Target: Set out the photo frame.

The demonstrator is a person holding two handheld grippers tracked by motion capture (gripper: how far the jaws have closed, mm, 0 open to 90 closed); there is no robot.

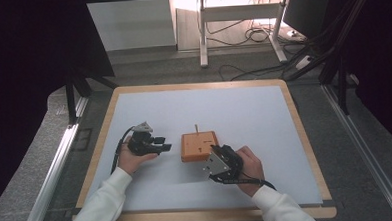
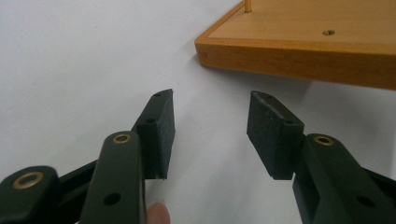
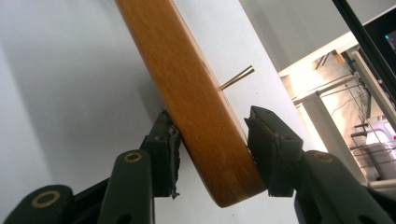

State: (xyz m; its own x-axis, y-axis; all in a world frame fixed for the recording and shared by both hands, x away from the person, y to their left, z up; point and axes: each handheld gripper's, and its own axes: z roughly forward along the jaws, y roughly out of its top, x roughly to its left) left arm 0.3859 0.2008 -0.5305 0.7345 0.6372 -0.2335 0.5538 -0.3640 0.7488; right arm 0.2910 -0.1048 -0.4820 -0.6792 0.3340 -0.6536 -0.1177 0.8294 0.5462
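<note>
An orange wooden block (image 1: pixel 199 145) lies flat on the white table top (image 1: pixel 244 113), with a thin peg (image 1: pixel 196 128) standing up at its far left corner. My right gripper (image 1: pixel 217 157) is at the block's near right corner. In the right gripper view its jaws (image 3: pixel 212 119) clamp the block (image 3: pixel 196 102) from both faces, pads touching the wood, with the peg (image 3: pixel 238 77) sticking out beyond. My left gripper (image 1: pixel 164 145) hovers left of the block, pointing at it. Its jaws (image 2: pixel 210 126) stand open with nothing between them, a short way from the block's edge (image 2: pixel 303 51).
The table has a wooden rim (image 1: pixel 305 135). Metal rails (image 1: pixel 56 161) run along both sides of it. Beyond the far edge are a desk frame (image 1: pixel 203 35) and loose cables (image 1: pixel 251 35) on the floor.
</note>
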